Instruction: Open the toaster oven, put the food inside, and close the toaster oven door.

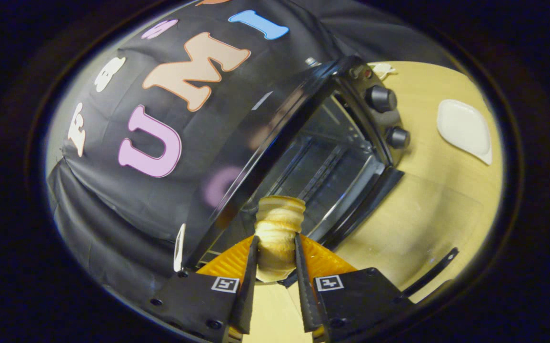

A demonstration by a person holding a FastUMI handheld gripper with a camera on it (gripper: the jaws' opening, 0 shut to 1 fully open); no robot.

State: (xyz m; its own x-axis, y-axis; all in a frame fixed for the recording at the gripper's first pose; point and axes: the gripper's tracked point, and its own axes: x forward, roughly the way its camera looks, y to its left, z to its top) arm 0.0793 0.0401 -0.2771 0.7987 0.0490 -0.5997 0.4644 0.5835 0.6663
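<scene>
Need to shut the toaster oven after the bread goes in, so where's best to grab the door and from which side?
Take the oven door by its dark handle bar along the free edge, coming from the front. The door lies folded open, so that bar is farthest from the hinge. The gripper is shut on the bread now.

A pale, ridged pastry (278, 228), stacked in rounded golden-tan layers, stands lengthwise between the tongs (277, 259), both fingers pressed against its sides; its far end points at the mouth of the black toaster oven (303, 143) just ahead; the oven's glass door (398, 224) hangs fully open, dropped flat toward the wooden table (446, 190); wire rack rails show in the shiny cavity; two dark knobs (389, 116) sit on the control panel; the whole view is tilted, so the pastry's exact depth, seemingly at the threshold, is unclear.
</scene>
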